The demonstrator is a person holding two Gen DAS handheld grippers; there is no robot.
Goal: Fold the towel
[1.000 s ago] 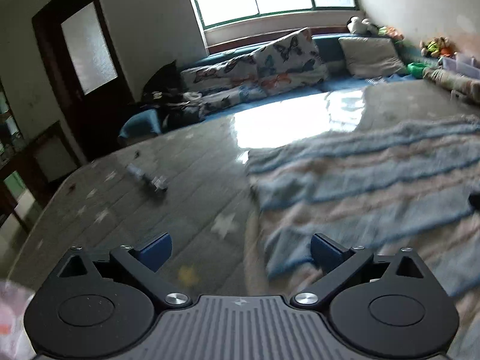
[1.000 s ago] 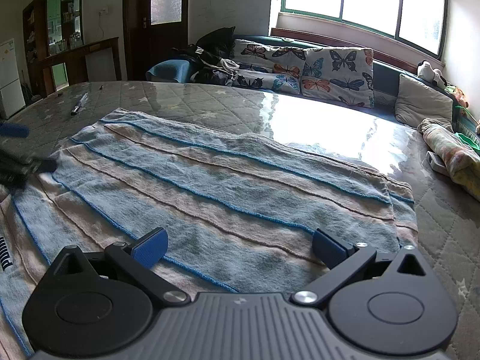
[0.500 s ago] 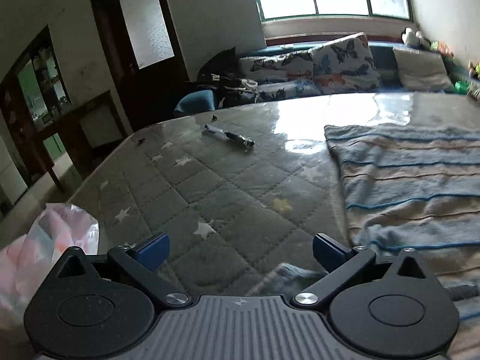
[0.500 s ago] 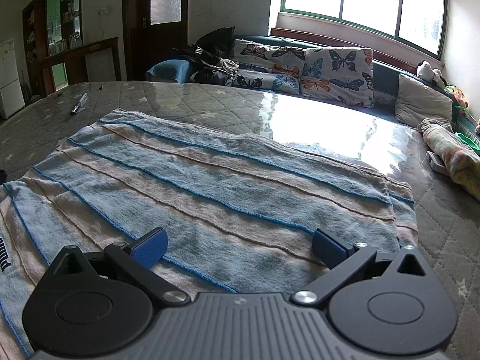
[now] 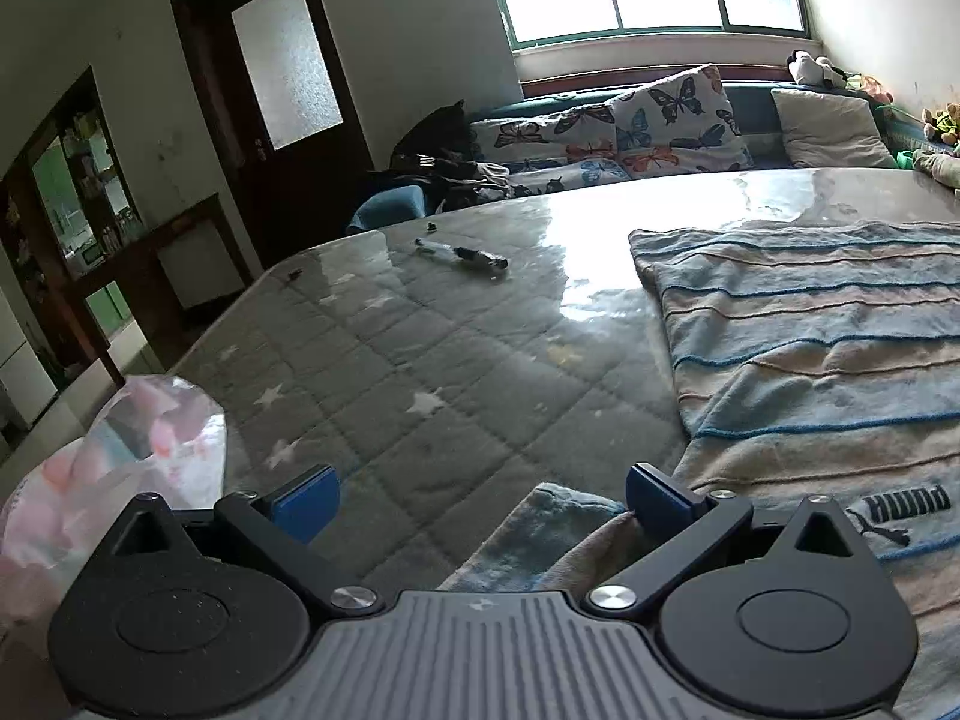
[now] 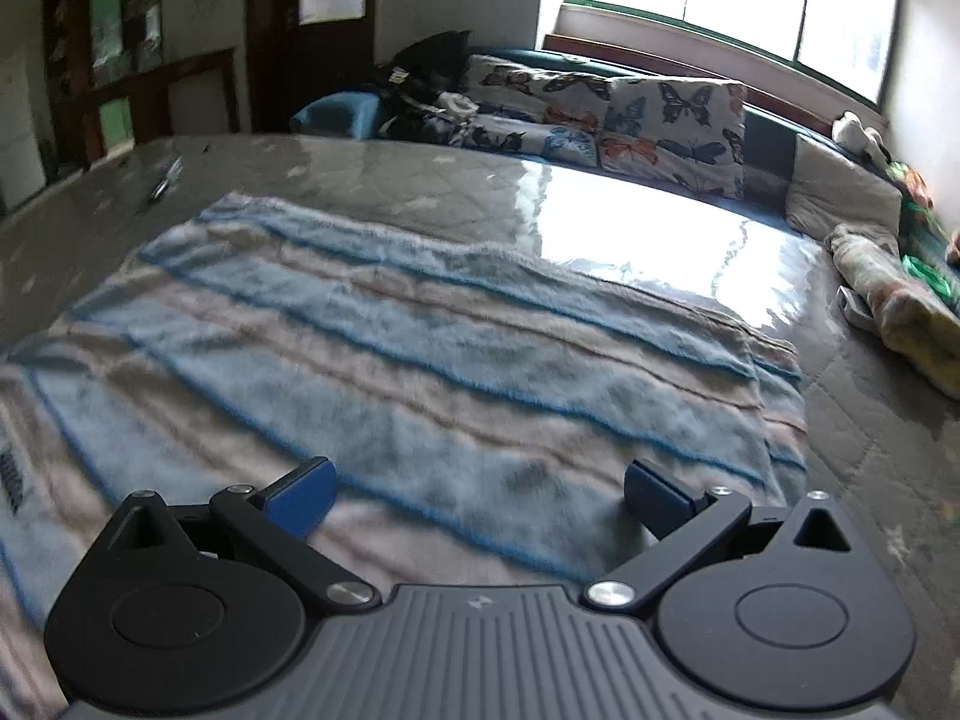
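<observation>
A blue and beige striped towel [image 5: 810,348] lies spread flat on the quilted grey table, with a black logo near its front left corner. In the left wrist view my left gripper [image 5: 480,495] is open at that corner; a curled-up bit of towel corner [image 5: 540,534] sits between its blue fingers, with the right finger [image 5: 654,495] touching the cloth. In the right wrist view the towel [image 6: 420,348] fills the middle, and my right gripper [image 6: 477,495] hangs open low over its front right part, holding nothing.
A pen [image 5: 462,253] lies on the table [image 5: 372,360] beyond the towel's left edge. A pink plastic bag [image 5: 120,468] sits at the table's left front edge. A rolled cloth [image 6: 894,306] lies at the far right. Cushions [image 6: 660,120] line the bench behind.
My left gripper has swung away from the towel's middle and come down at the front left corner, which now lies between its fingers. My right gripper has shifted slightly; its view is blurred.
</observation>
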